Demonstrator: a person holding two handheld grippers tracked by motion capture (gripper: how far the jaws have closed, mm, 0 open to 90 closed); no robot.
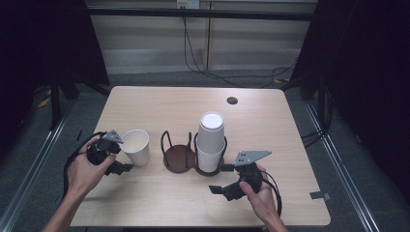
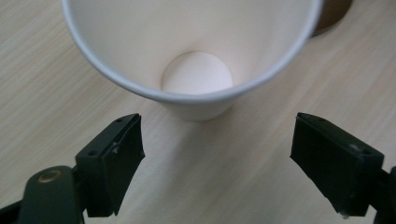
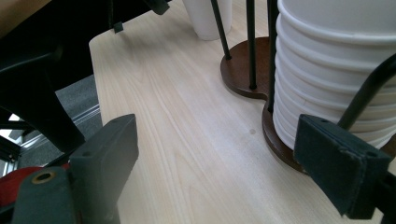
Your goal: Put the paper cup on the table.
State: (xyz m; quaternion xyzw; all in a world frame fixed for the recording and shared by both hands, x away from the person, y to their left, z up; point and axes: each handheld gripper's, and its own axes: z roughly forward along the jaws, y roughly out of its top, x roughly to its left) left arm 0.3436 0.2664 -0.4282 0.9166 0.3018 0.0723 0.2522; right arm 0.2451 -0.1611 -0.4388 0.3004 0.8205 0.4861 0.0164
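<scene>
One loose paper cup (image 1: 136, 146), one stack of cups (image 1: 211, 142), one two-ring holder (image 1: 178, 159), two grippers, one table (image 1: 159, 104)

Left tool (image 1: 126, 167) beside paper cup (image 1: 136, 146)

I see two bare forearms at the bottom of the frame. Each hand carries a black gripper (image 1: 112, 154) (image 1: 231, 187) topped by a grey three-cornered plate, a black cable looping off it; the square jaws show small screws.

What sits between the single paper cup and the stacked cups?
In the high view, the holder's empty ring stands between the single cup and the cup stack.
</scene>
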